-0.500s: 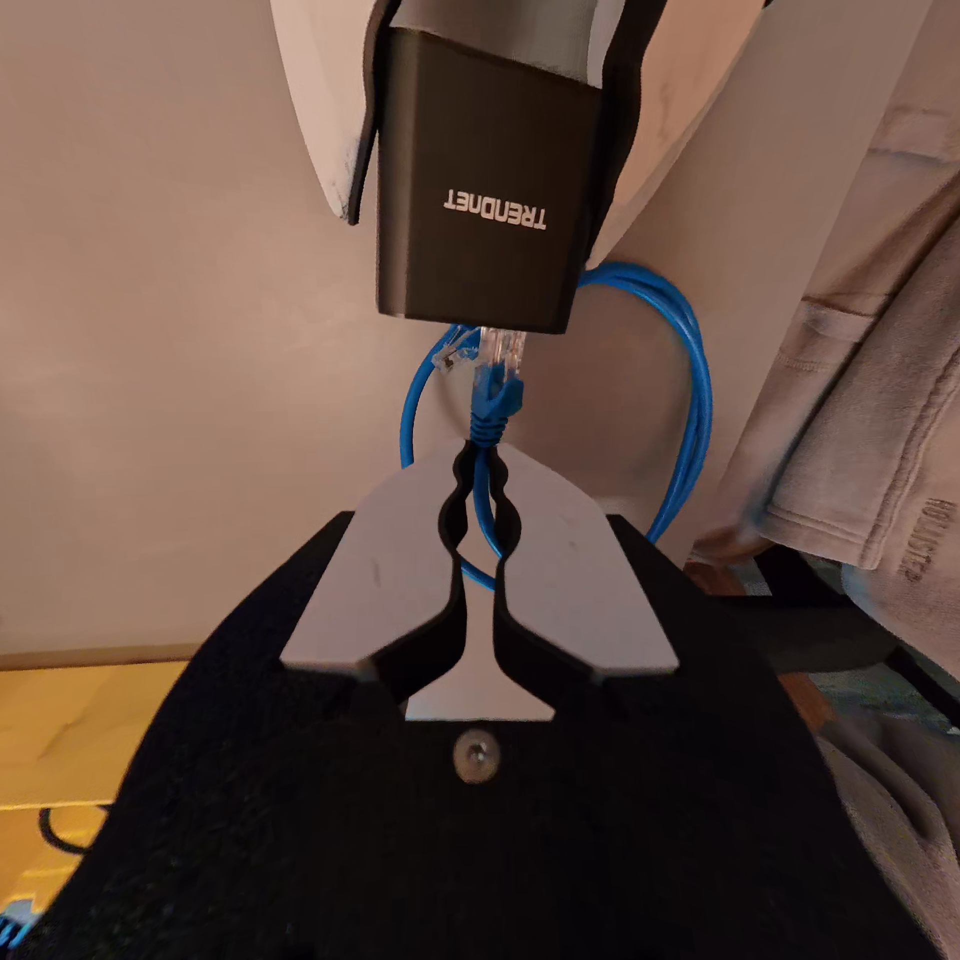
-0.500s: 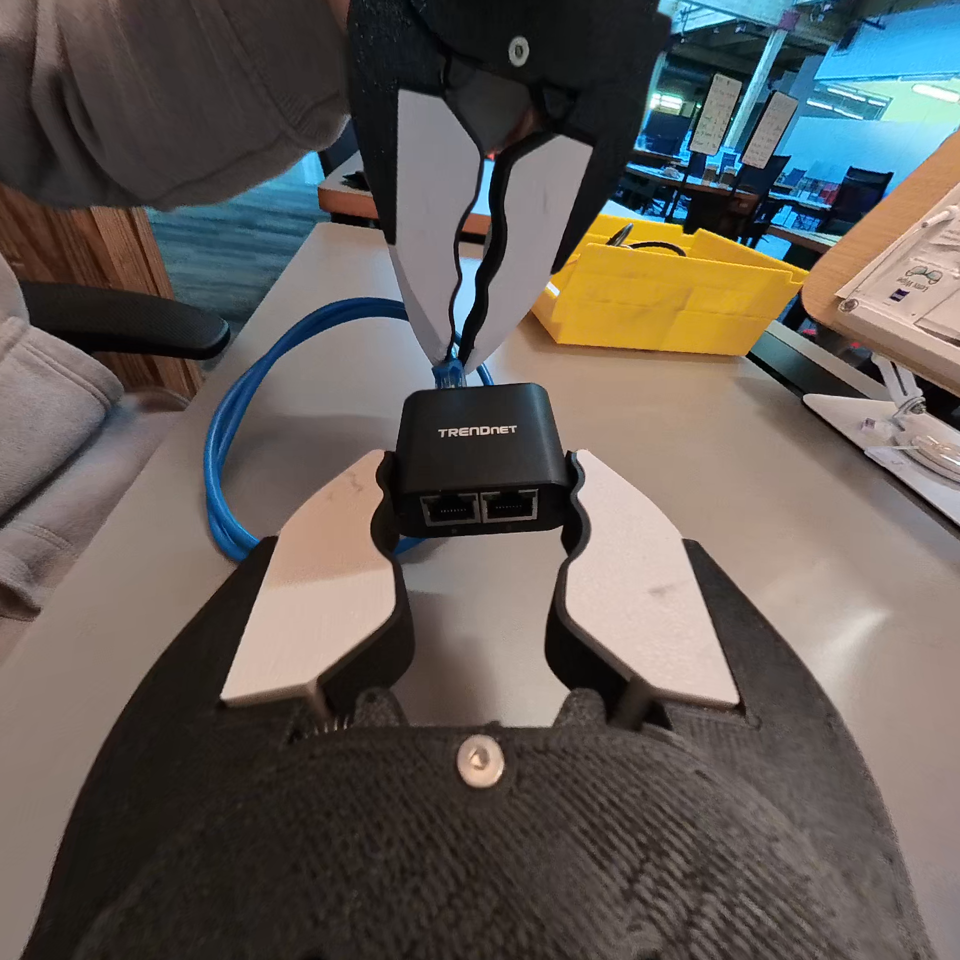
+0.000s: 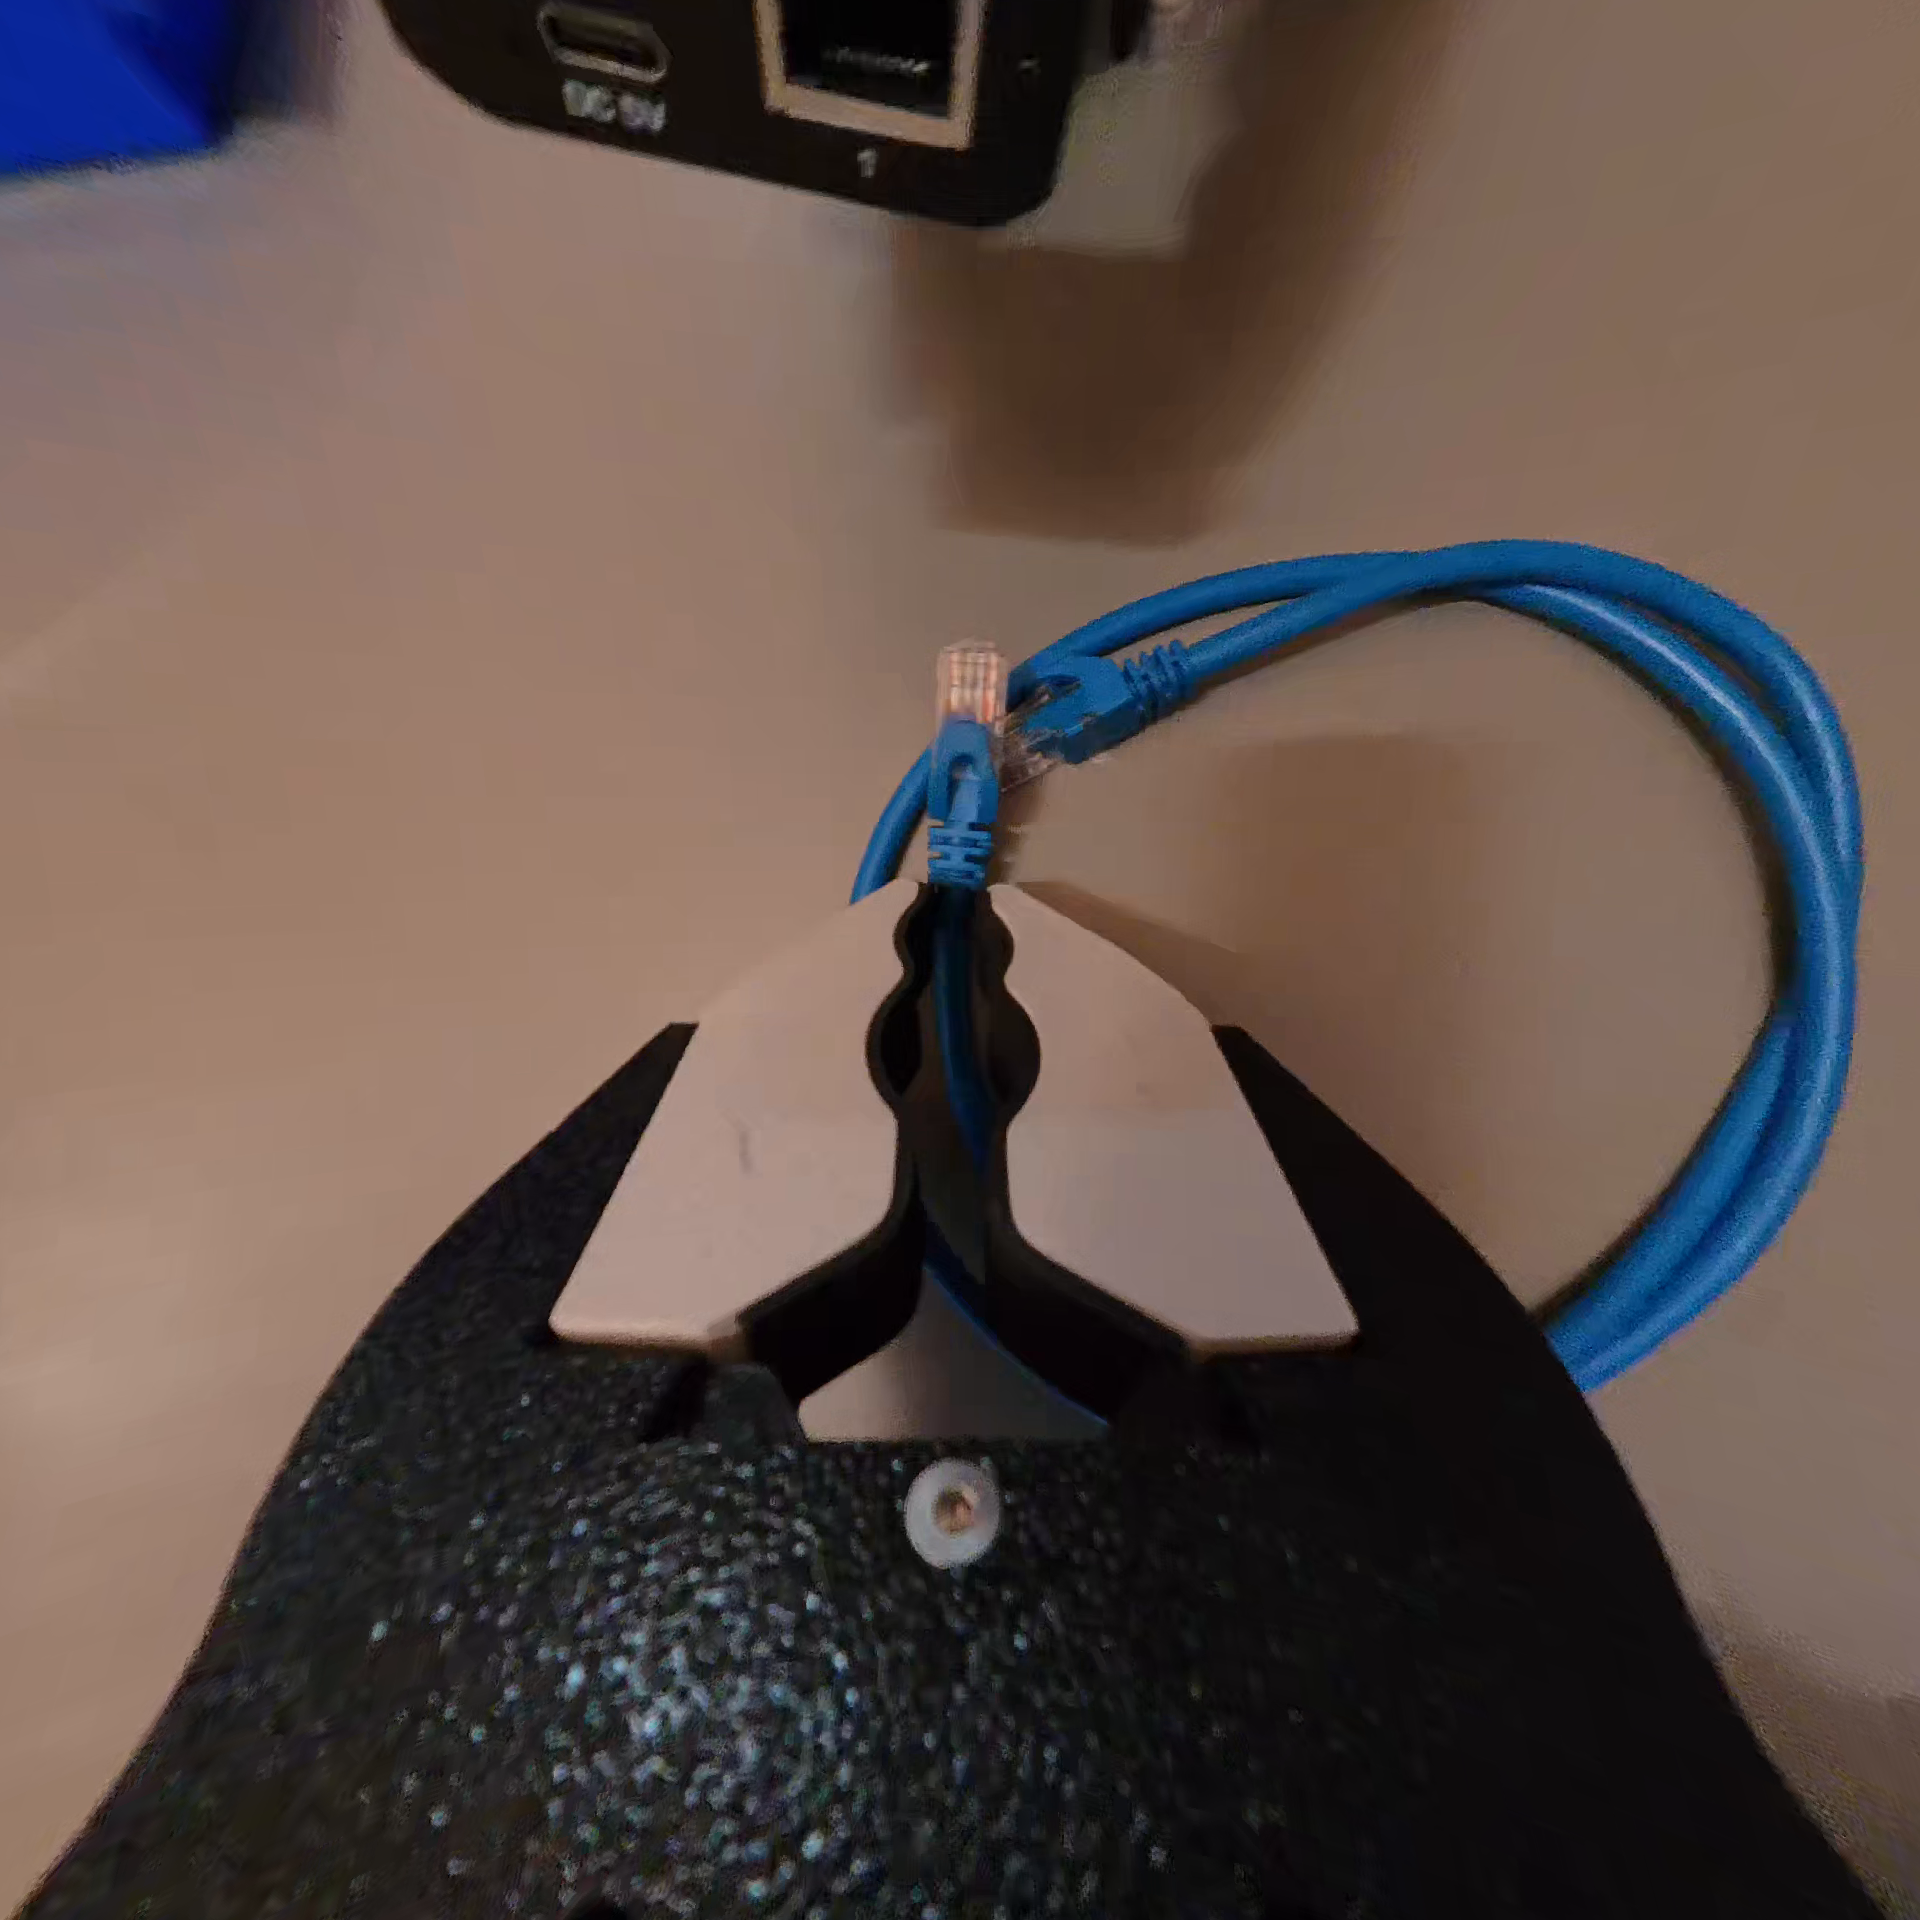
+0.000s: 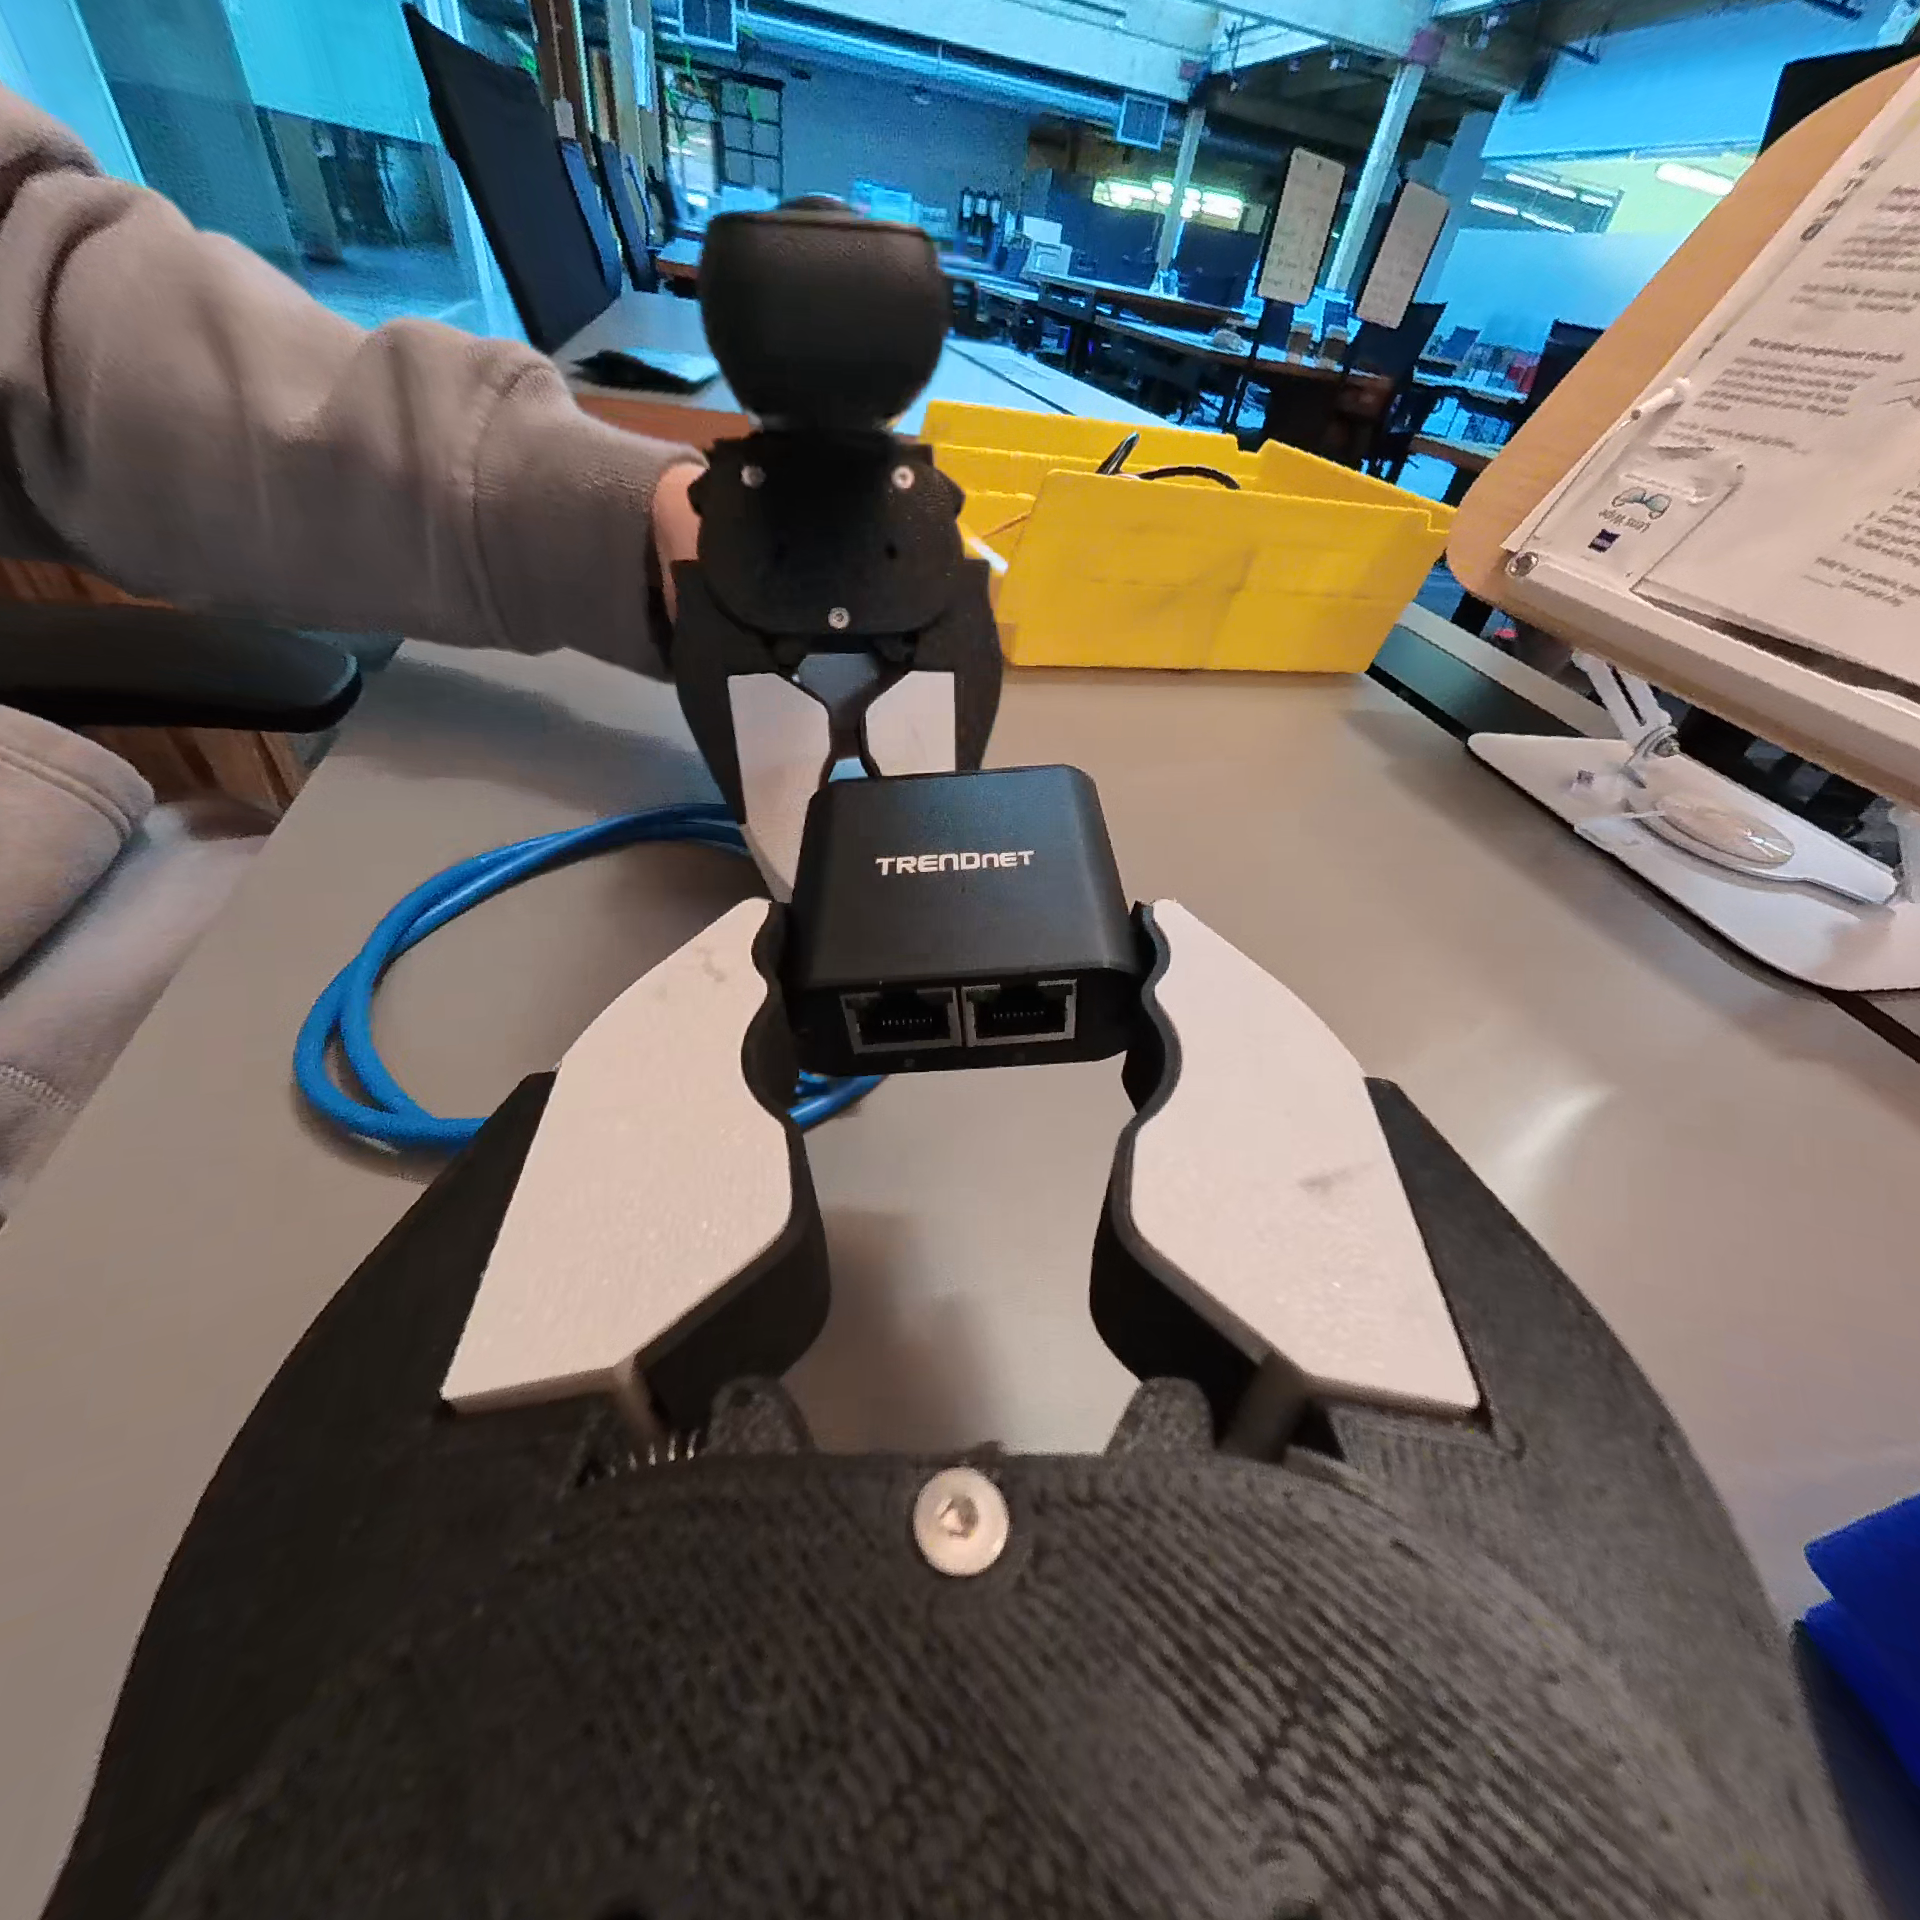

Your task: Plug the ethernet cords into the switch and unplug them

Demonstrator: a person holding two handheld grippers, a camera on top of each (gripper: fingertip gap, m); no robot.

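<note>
My right gripper is shut on the sides of a small black switch and holds it just above the table. Two empty ports face my right camera. In the left wrist view the switch's far face shows one empty port at the top edge. My left gripper is shut on a blue ethernet cord. The cord's clear plug sticks out past the tips, well short of that port. The cord's other plug lies beside it. The left gripper also shows behind the switch, its tips hidden.
The cord's loop lies on the grey table to the left. A yellow bin stands behind. A white document stand is at the right. A blue object sits at near right. A chair armrest and a person's sleeve are at left. One gripper's finger ends stand about 11 cm off the other's.
My left gripper has swung from above the switch to behind it at table level. The plug, which was at the switch's edge, now stands apart, facing the port. The right gripper still holds the switch.
</note>
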